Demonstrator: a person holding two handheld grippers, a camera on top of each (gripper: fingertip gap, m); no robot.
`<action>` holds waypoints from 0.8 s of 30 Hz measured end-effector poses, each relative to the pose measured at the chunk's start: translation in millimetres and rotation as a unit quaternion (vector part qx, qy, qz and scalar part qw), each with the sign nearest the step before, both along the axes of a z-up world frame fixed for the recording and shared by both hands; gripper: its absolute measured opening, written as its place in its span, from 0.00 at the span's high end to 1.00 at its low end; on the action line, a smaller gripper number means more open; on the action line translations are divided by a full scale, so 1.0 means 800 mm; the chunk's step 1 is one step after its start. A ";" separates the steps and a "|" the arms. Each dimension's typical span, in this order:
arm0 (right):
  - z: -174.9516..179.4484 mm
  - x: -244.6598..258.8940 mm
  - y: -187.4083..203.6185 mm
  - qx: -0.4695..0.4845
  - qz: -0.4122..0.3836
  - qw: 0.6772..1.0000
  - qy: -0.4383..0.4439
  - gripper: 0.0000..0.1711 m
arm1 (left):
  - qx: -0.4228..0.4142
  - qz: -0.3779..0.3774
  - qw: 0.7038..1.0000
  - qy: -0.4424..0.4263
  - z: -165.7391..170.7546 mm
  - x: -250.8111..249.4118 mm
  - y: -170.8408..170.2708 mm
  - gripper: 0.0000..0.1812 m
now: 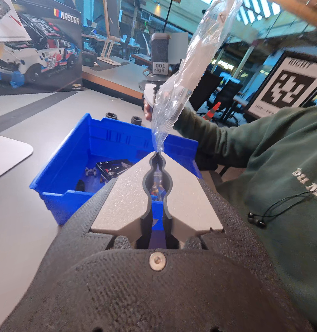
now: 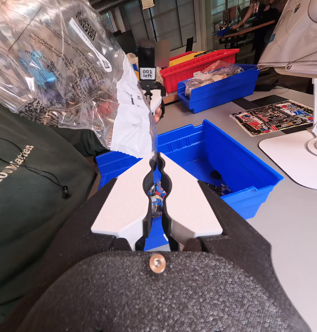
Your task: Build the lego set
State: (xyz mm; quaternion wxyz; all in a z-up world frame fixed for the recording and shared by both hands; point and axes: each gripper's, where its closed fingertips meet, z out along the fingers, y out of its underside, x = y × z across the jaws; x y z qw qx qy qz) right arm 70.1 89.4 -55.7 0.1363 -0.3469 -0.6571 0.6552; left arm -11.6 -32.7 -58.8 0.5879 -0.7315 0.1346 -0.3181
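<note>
Left tool [image 1: 157, 152] and right tool [image 2: 156, 154] are each clenched on a corner of the clear plastic bag [image 2: 64, 68], which rises above the blue bin [image 2: 243, 172] of loose lego pieces [image 1: 109, 169].

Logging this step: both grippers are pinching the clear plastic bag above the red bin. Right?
Not quite. The bin under the clear plastic bag is blue, not red, as the right wrist view shows. The left gripper and right gripper are indeed both shut on the bag.
</note>
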 end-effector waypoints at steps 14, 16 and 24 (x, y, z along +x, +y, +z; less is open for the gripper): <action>0.019 -0.009 0.008 0.011 -0.057 0.994 0.091 1.00 | -0.023 -0.013 0.994 -0.106 -0.011 -0.018 0.004 1.00; 0.013 -0.008 0.008 -0.006 -0.047 0.997 0.062 1.00 | -0.032 -0.016 0.995 -0.093 -0.018 -0.016 0.005 1.00; 0.023 0.004 -0.014 -0.044 0.001 0.999 0.022 1.00 | 0.044 0.030 0.998 -0.041 0.025 -0.029 0.005 0.69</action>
